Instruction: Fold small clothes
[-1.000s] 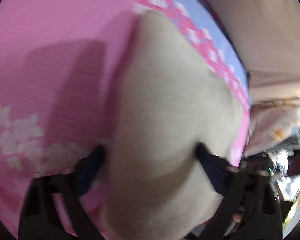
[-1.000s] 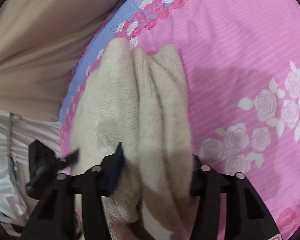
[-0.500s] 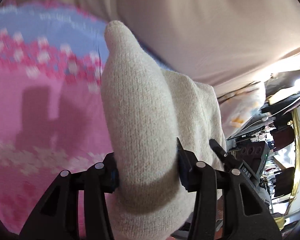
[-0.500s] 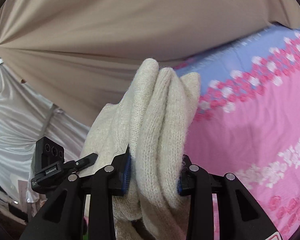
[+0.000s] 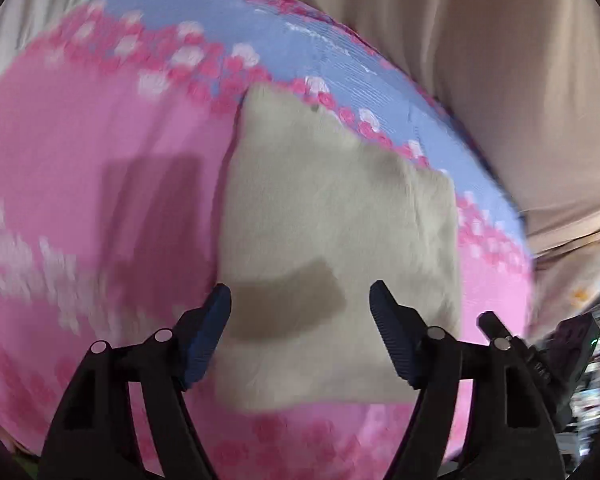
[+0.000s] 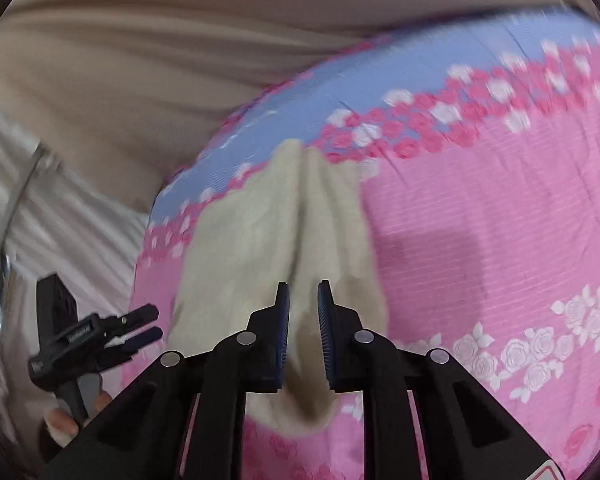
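A cream knitted garment (image 5: 332, 216) lies folded on the pink flowered bedsheet (image 5: 80, 168). My left gripper (image 5: 300, 300) is open and empty, its blue-padded jaws wide apart above the garment's near part. In the right wrist view the garment (image 6: 260, 232) lies in thick folds with a crease down its middle. My right gripper (image 6: 303, 296) hovers over the near end with jaws narrowly apart, holding nothing. The left gripper (image 6: 140, 324) also shows at the lower left of the right wrist view, beside the garment.
The sheet has a blue band (image 5: 300, 40) and a rose border along its far edge. A beige curtain (image 5: 500, 60) hangs behind the bed. White striped cloth (image 6: 60, 220) and room clutter (image 5: 588, 360) lie past the bed's edge.
Both grippers held the folded garment lifted half a second ago. It now lies on the sheet, both grippers have let go and stand just above it.
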Motion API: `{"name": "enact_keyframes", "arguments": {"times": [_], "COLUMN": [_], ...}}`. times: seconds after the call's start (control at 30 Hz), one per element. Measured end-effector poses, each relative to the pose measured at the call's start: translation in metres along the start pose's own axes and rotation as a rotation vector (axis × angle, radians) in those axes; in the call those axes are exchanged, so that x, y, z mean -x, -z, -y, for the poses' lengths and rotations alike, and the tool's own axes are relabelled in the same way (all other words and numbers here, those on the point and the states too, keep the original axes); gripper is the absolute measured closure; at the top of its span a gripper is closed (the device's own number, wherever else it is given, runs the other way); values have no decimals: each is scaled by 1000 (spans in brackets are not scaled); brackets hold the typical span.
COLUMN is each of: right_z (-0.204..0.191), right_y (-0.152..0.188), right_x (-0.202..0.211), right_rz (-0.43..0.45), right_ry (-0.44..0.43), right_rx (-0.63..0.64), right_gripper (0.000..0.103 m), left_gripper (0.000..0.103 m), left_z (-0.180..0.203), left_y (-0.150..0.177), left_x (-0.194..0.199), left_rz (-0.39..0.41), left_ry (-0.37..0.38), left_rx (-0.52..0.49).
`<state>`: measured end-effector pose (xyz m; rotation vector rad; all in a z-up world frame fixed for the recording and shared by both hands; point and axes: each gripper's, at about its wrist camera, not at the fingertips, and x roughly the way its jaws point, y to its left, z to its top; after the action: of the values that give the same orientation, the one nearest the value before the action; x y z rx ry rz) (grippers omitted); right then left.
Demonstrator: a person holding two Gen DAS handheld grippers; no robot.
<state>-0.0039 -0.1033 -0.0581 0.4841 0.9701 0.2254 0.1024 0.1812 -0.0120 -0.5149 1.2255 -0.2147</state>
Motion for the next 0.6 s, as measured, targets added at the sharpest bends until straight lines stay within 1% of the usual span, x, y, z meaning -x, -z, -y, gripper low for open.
{"name": "enact_keyframes", "arguments": {"times": [0.03,0.07,0.13,0.2,0.23,0.27,0.3,0.33,0.37,0.43,0.47,0.5,0.53,0.57,0.6], "right_z": [-20,-32,-51,-45,-30,-16,-10,-12,-19,-40,-47,-55,-63,-69,-76], "right_y": [8,12,24,35,43,51,57,56,55,55,55,57,61,63,67], "right_x": [5,6,-5,-32,-56,-75,-72,-65,-55,-27,-18,-9,0,4,8], "right_rz": [6,6,-21,-54,-100,-145,-129,-114,-97,-15,9,34,71,92,121], "right_ry": [4,7,45,121,198,229,196,190,195,226,232,231,240,252,267], "right_rx": [68,108,172,193,195,180,143,119,117,160,173,186,193,193,199], "right_gripper": [87,87,87,87,89,91,91,90,89,77,74,66,52,46,39], "left_gripper": [32,31,25,16,16,16,16,16,16,16,16,16,16,15,10], "left_z": [0,2,13,17,19,20,20,21,20,15,16,16,19,21,24], "left_y": [6,10,21,25,29,32,36,39,42,51,52,56,58,60,62], "left_x": [7,12,20,14,5,-8,-18,-33,-40,-31,-26,-20,-14,-8,-1], "left_rz": [19,39,81,97,97,95,90,69,44,51,65,80,96,112,135], "left_ry": [-10,-23,-58,-65,-89,-130,-165,-227,-242,-215,-209,-212,-219,-225,-225], "left_rx": [-23,-61,-128,-178,-211,-246,-273,-300,-309,-300,-302,-307,-318,-333,-346]}}
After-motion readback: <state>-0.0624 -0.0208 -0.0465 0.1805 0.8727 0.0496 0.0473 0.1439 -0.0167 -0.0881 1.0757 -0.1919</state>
